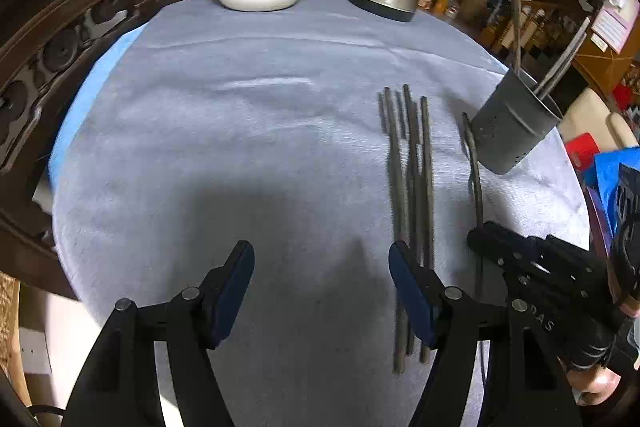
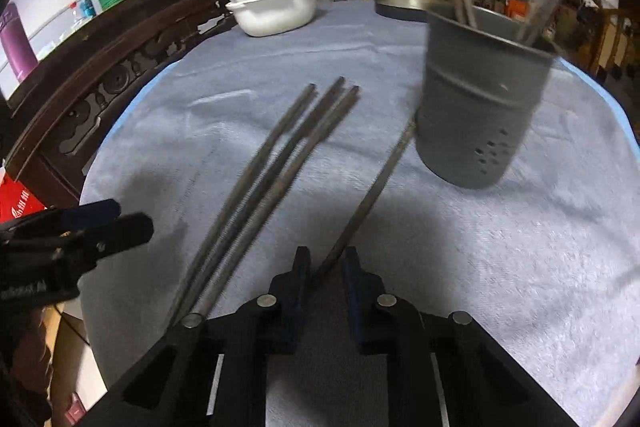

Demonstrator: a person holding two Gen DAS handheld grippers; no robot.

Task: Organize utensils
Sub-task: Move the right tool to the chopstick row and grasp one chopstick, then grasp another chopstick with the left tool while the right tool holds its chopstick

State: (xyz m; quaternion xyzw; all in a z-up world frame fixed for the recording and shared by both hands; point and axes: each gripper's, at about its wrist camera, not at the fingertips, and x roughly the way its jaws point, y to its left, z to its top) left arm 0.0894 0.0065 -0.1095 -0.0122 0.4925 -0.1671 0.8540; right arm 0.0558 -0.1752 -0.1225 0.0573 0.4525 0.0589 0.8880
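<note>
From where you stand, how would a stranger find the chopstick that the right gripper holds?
Find the grey perforated holder on the blue-grey cloth. One single chopstick runs from its base to the right gripper. Unlike the bundle of chopsticks to its left, it lies alone.

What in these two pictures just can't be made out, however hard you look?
- Bundle of chopsticks: exact count, both views; they overlap and blur.
- Gray holder: its inside, hidden by its wall.
- White bowl: contents, veiled by crinkled plastic.
- Single chopstick: near end, hidden between the right gripper jaws.
</note>
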